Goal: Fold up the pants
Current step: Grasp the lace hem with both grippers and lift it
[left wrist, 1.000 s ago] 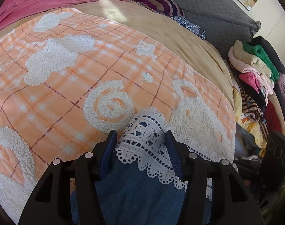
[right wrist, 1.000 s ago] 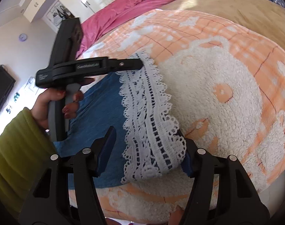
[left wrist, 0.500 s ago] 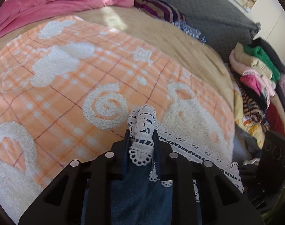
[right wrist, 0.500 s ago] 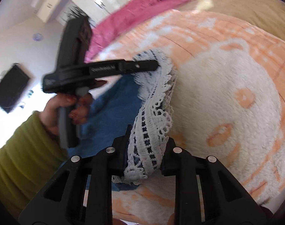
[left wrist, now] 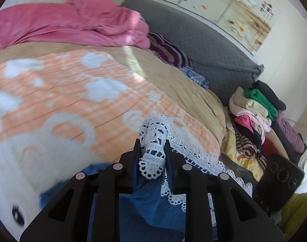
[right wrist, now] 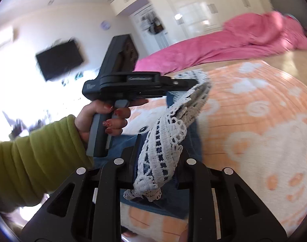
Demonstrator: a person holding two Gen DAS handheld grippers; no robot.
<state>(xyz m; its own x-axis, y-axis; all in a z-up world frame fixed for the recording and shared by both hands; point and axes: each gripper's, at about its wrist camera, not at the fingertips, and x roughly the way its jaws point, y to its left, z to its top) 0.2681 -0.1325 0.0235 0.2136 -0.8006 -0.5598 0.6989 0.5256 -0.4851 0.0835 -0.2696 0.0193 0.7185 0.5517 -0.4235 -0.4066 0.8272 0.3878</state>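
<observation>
The pants are blue denim with a white lace hem. My left gripper is shut on a bunch of the lace hem and holds it above the orange blanket. My right gripper is shut on the other end of the same lace hem. The hem stretches between the two grippers in the air. The left gripper also shows in the right wrist view, held by a hand in a green sleeve. Denim hangs below the hem.
A pink duvet lies bunched at the far side of the bed. A grey headboard stands behind striped pillows. A pile of folded clothes sits beside the bed on the right. A TV hangs on the far wall.
Both grippers closed on the lace hem, which lay flat a second ago, and lifted it off the blanket. Both views have tilted upward.
</observation>
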